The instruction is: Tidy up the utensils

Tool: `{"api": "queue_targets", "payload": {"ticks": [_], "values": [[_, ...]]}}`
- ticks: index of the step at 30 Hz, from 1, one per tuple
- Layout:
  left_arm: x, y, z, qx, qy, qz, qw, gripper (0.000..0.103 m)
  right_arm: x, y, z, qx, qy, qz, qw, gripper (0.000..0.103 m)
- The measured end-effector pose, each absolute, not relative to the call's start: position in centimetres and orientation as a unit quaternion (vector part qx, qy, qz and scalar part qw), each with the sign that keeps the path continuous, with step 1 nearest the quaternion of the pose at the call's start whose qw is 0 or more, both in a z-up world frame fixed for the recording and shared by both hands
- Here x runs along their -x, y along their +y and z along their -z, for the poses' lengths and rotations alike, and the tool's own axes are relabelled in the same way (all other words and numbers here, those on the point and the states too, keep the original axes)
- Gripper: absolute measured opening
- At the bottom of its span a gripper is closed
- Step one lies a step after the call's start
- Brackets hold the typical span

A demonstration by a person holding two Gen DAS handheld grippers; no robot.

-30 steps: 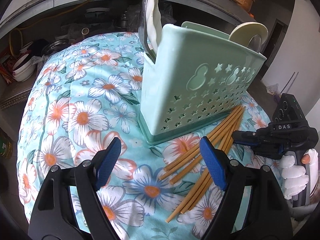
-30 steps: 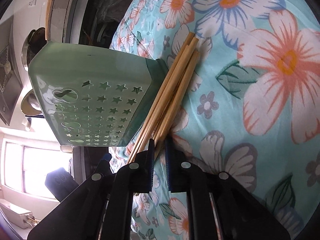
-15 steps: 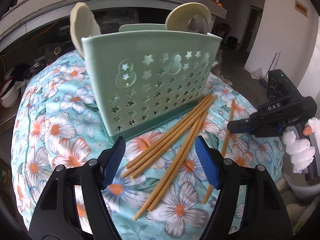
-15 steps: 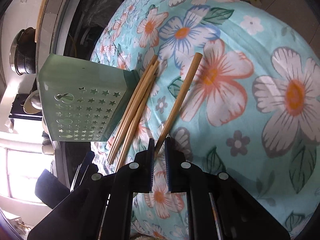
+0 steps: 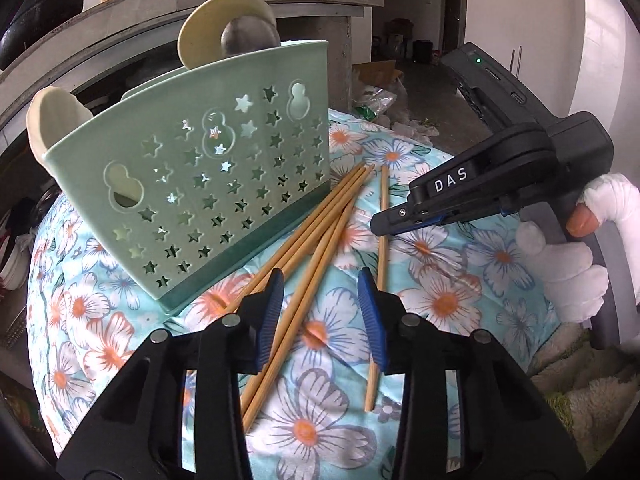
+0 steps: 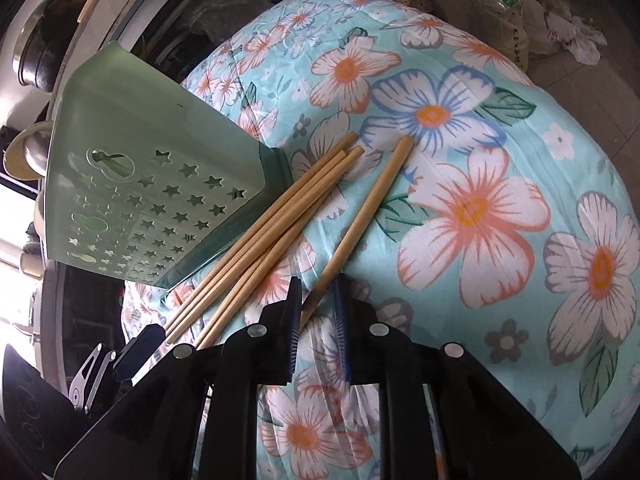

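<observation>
Left wrist view showed a round worktop (image 5: 100, 344) under a flowery cloth. On it stood a green holder (image 5: 208, 196) with star holes, leaning a bit. Chopsticks (image 5: 316, 228) lay bunched against its foot, with one loose chopstick (image 5: 382, 240) just beside them.

The left hand-held gripper (image 5: 320, 312) had just been closing over two sticks, but its pads were not touching them yet. To do it well, it should go lower and squeeze them in the middle.

The right hand-held gripper (image 6: 318, 316) had just been opening. The loose stick (image 6: 360, 224) sat in the gap, not pinched.
</observation>
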State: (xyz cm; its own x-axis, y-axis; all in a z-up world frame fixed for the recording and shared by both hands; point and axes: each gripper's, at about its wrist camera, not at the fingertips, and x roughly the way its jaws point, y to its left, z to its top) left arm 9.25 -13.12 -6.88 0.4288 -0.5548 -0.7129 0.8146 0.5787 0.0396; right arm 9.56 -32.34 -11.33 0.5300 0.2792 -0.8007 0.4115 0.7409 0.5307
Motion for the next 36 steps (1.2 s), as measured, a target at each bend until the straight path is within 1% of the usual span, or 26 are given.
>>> {"api": "queue_targets", "payload": {"ticks": [2,5,12,16,26,31,36], "values": [[-9.3,-13.5,7.0,-0.199,0.333,0.417,0.822,0.028,-9.5,-32.2,11.1,-0.344,0.484,0.040,0.804,0.017],[-9.5,-14.2,7.3,-0.217,0.325,0.414,0.822,0.022,-9.2,-31.9,11.0,-0.333,0.487,0.040,0.806,0.016],[-9.2,-17.1,9.2,-0.307,0.290,0.396,0.815,0.013,-6.6,-33.4,11.0,-0.347,0.492,0.043,0.797,0.013],[-8.9,-18.6,10.6,-0.353,0.278,0.392,0.803,0.006,-5.6,-34.2,11.4,-0.369,0.486,0.040,0.791,0.012],[-7.8,-21.0,12.3,-0.432,0.219,0.373,0.791,0.005,-5.7,-34.2,11.6,-0.377,0.482,0.038,0.790,0.012],[-6.8,-20.6,12.2,-0.432,0.214,0.377,0.791,0.005,-5.6,-34.3,11.7,-0.377,0.481,0.037,0.790,0.012],[-5.3,-19.1,10.9,-0.419,0.225,0.390,0.788,0.004,-5.5,-34.3,11.5,-0.377,0.482,0.037,0.790,0.012]]}}
